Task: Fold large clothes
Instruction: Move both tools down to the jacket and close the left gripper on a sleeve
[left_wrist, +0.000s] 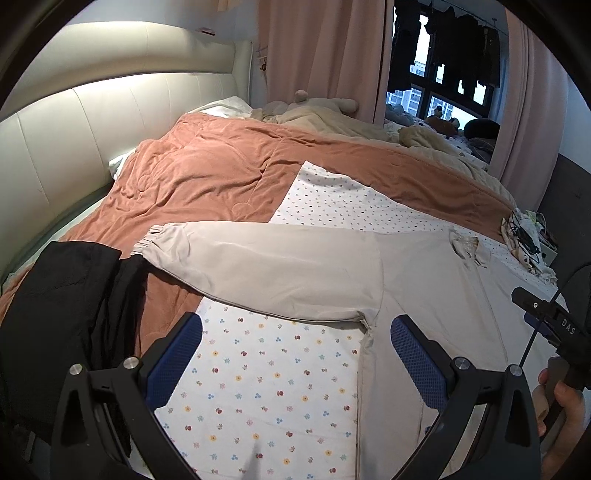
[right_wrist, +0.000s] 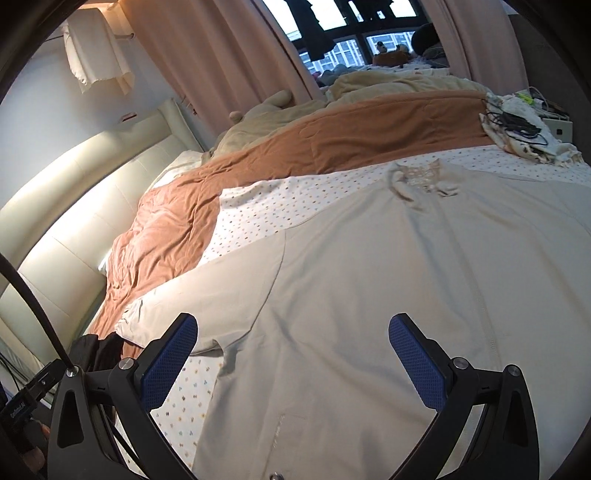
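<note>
- While the beige jacket (right_wrist: 369, 280) lies spread flat on the dotted sheet (left_wrist: 266, 384), both tools hover above it.
- Left gripper (left_wrist: 295, 354): jaws apart over its armpit, empty.
- Right gripper (right_wrist: 293, 350): jaws apart over its front, empty.
- Black garment (left_wrist: 55, 314) lies beside its sleeve cuff.

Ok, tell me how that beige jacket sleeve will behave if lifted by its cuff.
The sleeve lies flat and creased, so it will probably hang limp. Its thin fabric looks light. The gathered cuff likely gives a bunched edge to pinch.
</note>
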